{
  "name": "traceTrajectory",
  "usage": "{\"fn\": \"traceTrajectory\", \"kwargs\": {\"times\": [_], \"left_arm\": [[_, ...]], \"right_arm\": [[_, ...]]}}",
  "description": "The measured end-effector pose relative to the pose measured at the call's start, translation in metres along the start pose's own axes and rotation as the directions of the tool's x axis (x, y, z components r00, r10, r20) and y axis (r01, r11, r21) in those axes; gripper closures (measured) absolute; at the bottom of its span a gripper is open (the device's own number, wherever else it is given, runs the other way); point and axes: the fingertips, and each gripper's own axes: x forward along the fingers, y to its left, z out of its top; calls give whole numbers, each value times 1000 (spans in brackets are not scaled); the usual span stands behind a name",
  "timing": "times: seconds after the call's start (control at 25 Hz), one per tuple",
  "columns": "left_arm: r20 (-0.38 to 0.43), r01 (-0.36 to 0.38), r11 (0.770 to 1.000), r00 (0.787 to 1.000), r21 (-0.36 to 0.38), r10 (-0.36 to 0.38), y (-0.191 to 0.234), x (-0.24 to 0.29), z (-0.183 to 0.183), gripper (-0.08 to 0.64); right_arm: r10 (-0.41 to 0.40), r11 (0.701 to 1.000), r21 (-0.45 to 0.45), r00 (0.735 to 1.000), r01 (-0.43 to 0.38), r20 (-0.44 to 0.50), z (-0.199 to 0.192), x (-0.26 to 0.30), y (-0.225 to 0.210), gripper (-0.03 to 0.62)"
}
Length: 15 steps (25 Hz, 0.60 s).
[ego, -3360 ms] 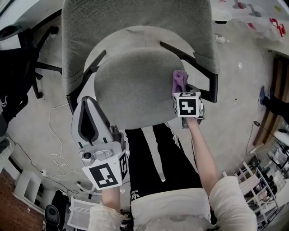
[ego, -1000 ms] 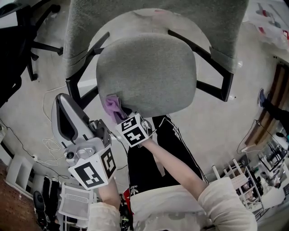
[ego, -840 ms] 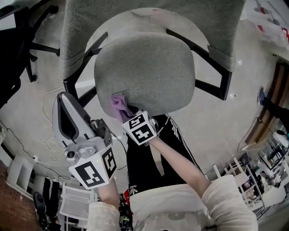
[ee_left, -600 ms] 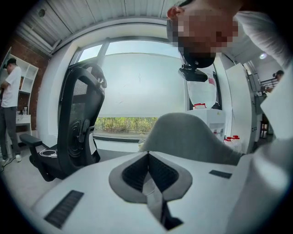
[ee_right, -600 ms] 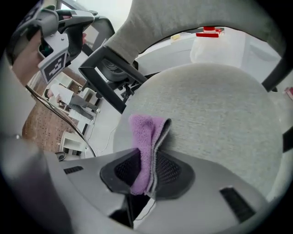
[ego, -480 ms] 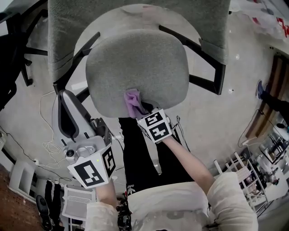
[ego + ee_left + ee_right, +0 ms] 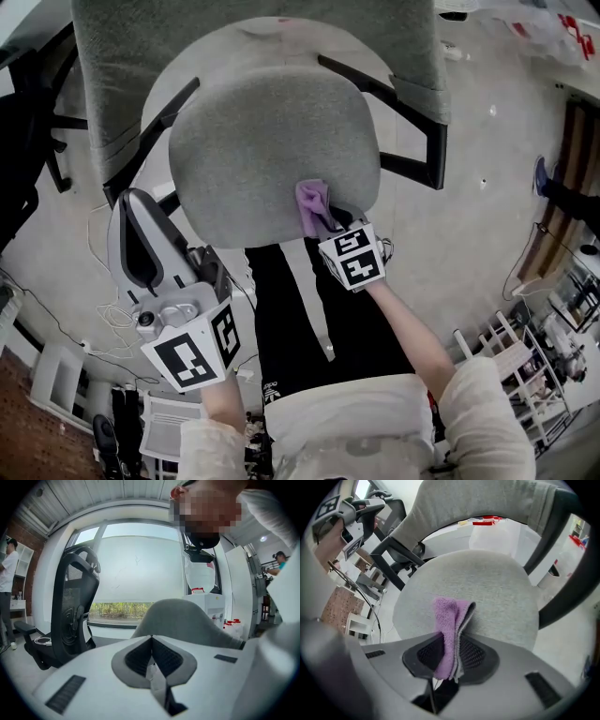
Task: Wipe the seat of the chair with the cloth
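Lower left: left hand-held gripper (image 7: 139,220) sat clenched on nothing, off the chair. Centre-right: right hand-held gripper (image 7: 332,225) clamped the purple cloth (image 7: 312,199), long axis running up-frame, on the seat's (image 7: 262,141) front-right edge; rest of seat lay up & left

Cream sleeves (image 7: 478,412) flank black, white-striped trousers (image 7: 281,309). The pale grey left tool (image 7: 137,202) and right tool (image 7: 328,223) bear black-and-white marker cubes (image 7: 192,358).
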Motion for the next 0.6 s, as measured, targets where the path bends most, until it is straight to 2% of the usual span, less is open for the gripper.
{"fn": "traceTrajectory", "kwargs": {"times": [0.28,0.6], "left_arm": [[1,28,1000,1000,6,-28,-19,4,5,548],[0,36,999,999,13,-36,-28,4,6,548]], "right_arm": [[-117,993,17,993,117,-8,-18,-25,-61,502],[-240,970,42,970,241,-28,-37,-48,-113,502]]}}
